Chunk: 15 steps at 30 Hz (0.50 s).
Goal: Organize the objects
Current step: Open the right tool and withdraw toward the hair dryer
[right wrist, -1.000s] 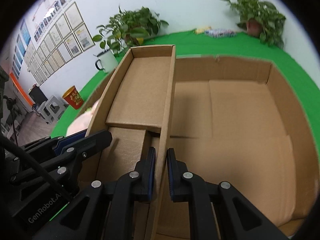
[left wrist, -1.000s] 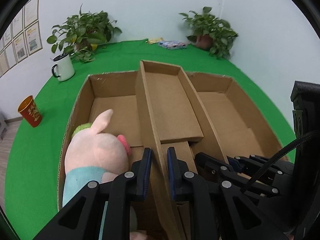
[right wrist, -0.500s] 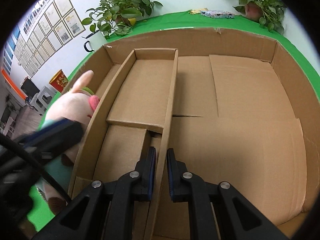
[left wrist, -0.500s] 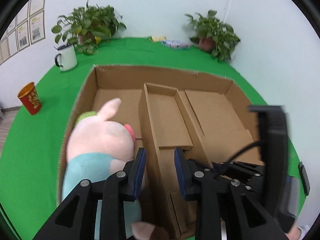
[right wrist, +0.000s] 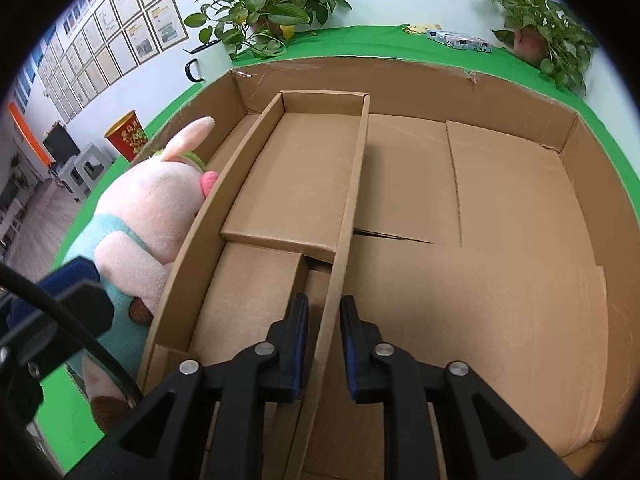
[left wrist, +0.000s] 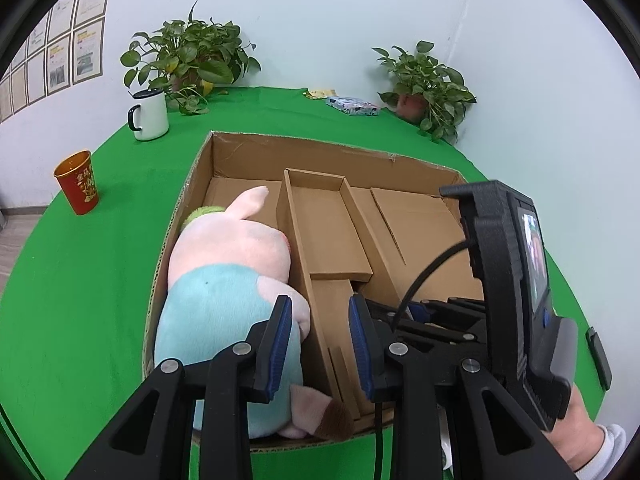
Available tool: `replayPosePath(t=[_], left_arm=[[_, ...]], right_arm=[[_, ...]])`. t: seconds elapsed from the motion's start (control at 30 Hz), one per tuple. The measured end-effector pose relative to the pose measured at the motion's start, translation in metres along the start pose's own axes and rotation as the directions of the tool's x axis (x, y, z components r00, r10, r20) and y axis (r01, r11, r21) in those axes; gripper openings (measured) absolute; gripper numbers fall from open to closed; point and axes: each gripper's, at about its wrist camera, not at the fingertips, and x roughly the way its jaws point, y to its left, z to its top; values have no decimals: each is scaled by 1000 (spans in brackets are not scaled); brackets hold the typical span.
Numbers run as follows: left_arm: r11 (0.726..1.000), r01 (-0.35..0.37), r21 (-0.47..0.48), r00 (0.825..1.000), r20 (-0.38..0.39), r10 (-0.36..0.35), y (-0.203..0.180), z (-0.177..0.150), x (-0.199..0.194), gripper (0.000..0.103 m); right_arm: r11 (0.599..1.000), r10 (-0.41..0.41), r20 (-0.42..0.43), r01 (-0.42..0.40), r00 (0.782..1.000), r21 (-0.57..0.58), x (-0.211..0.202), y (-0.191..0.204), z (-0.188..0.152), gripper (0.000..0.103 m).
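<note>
Insert (right wrist: 320, 184), a narrow cardboard tray, sits inside the big box (right wrist: 400, 76), a little left of centre in the right wrist view. Nearest, at the bottom of that view, the right gripper (right wrist: 324, 344) straddles the insert's right wall, jaws opening, pads just off the card. In the left wrist view the left gripper (left wrist: 320, 344) stands released over the insert's left wall, nothing pinched. Beside it, at left, a plush pig (left wrist: 224, 280) fills the box's left bay. Seems the placing step is ending; next both hands must lift clear without dragging the walls. Farther back, upper left, stand a red cup (left wrist: 78, 182) and a mug (left wrist: 150, 114).
</note>
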Motion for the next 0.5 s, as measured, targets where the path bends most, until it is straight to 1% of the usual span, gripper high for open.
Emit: replayPosePath(t=[0.07, 0.1, 0.13, 0.17, 0.2, 0.23, 0.27, 0.3, 0.33, 0.37, 0.4, 0.43, 0.5], left_arm=[[1000, -9, 1, 1000, 13, 9, -1, -3, -5, 30], [1000, -14, 0, 1000, 20, 14, -2, -4, -8, 35], [1000, -19, -1, 999, 34, 19, -3, -7, -13, 38], [1000, -24, 0, 999, 45, 24, -5, -8, -16, 44], [999, -32, 2, 998, 60, 32, -6, -11, -21, 49], [999, -45, 7, 996, 79, 45, -8, -13, -27, 52], [998, -60, 14, 994, 97, 58, -10, -15, -33, 58], [997, -74, 20, 991, 117, 71, -12, -16, -40, 65], [996, -88, 26, 986, 145, 83, -15, -18, -48, 67], [994, -101, 31, 980, 177, 94, -19, -21, -56, 72], [992, -117, 36, 972, 208, 107, -23, -24, -63, 79], [990, -136, 41, 962, 243, 122, -28, -27, -72, 83], [983, -177, 44, 938, 309, 155, -39, -35, -86, 94]], right_arm=[[1000, -2, 24, 2, 1000, -8, -5, -1, -1, 19], [1000, -1, 39, 2, 999, -9, -8, -1, -2, 21], [1000, 5, 59, -5, 998, -6, -14, -3, -2, 32], [1000, 23, 96, -24, 995, 6, -26, -7, -4, 50], [999, 37, 129, -38, 991, 9, -36, -9, -5, 58], [999, 42, 157, -43, 987, 5, -44, -10, -7, 72], [999, 43, 198, -43, 979, -7, -58, -12, -12, 83], [999, 47, 228, -44, 973, -17, -68, -14, -17, 83], [999, 49, 262, -42, 964, -30, -80, -17, -25, 85], [999, 35, 281, -25, 959, -40, -89, -19, -33, 88], [999, 15, 293, -3, 956, -42, -95, -20, -41, 89], [999, -4, 301, 16, 954, -37, -101, -22, -50, 90], [998, -49, 317, 60, 947, -25, -115, -23, -72, 91]])
